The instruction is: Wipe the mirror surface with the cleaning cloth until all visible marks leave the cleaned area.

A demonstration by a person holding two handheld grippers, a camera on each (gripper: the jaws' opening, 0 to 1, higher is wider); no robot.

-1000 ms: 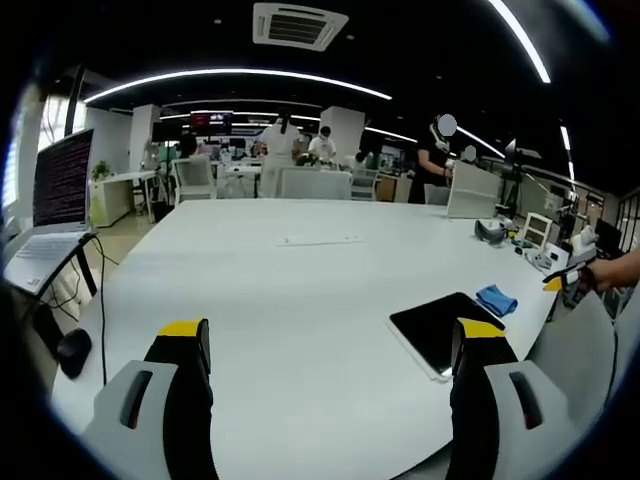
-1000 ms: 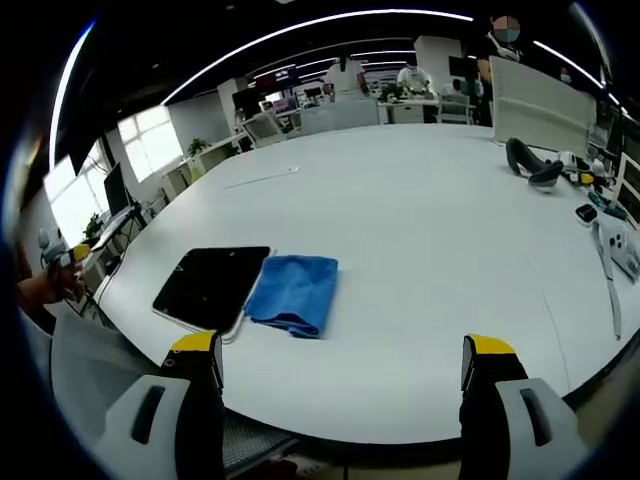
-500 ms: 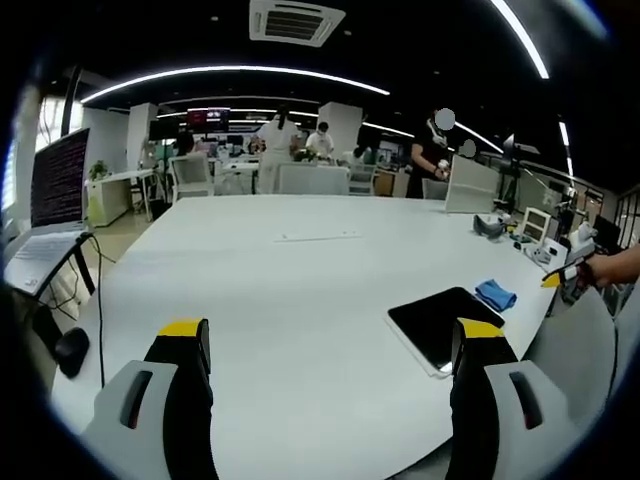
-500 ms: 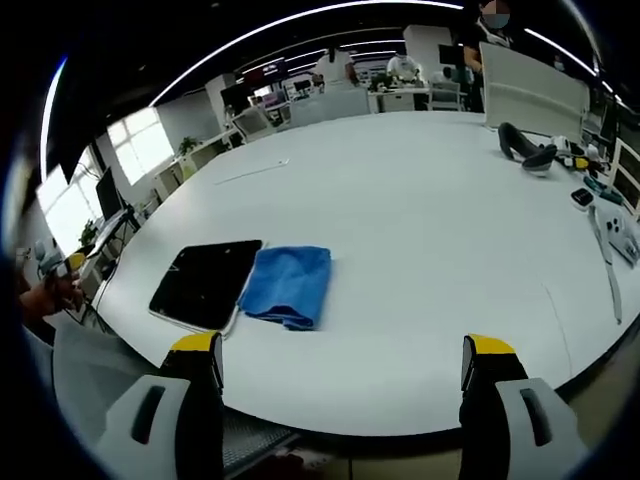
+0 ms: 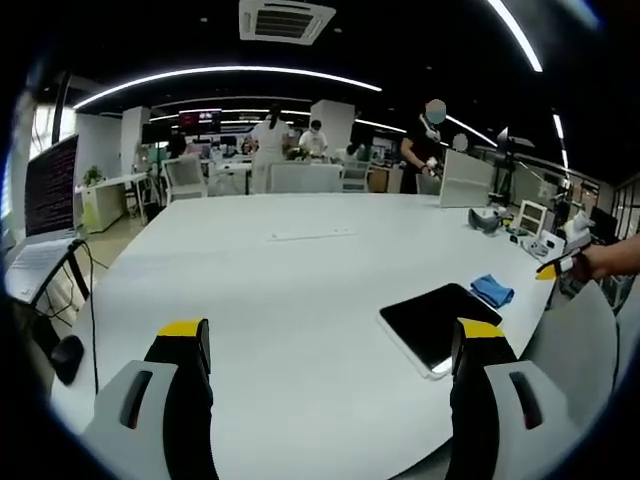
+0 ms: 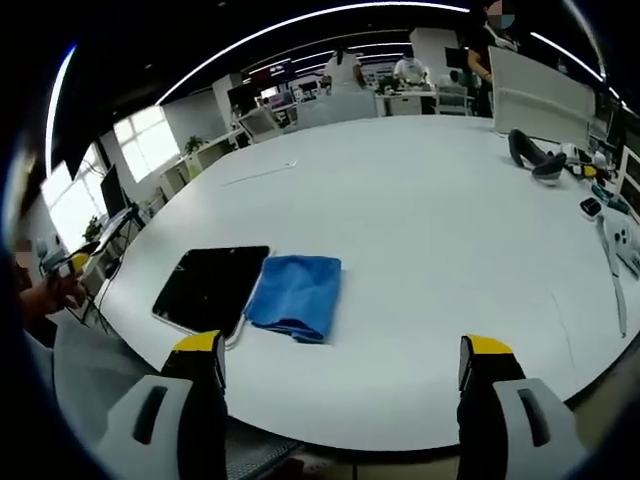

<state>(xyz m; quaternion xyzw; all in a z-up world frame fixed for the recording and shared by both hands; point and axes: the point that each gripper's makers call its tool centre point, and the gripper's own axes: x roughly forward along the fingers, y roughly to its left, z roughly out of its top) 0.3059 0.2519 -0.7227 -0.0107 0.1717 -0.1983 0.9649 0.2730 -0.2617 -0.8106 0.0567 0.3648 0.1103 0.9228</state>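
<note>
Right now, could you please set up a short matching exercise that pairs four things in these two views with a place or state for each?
Things:
1. mirror
2. cleaning cloth
3. right tongs
4. table

Places or states:
A. blue, folded, lying flat beside the dark slab
B. open, holding nothing, near the table's edge
C. white, wide, bearing both task things
D. dark, flat, near the table's edge, next to the blue fabric

Pairs: 1-D, 2-A, 3-B, 4-C
</note>
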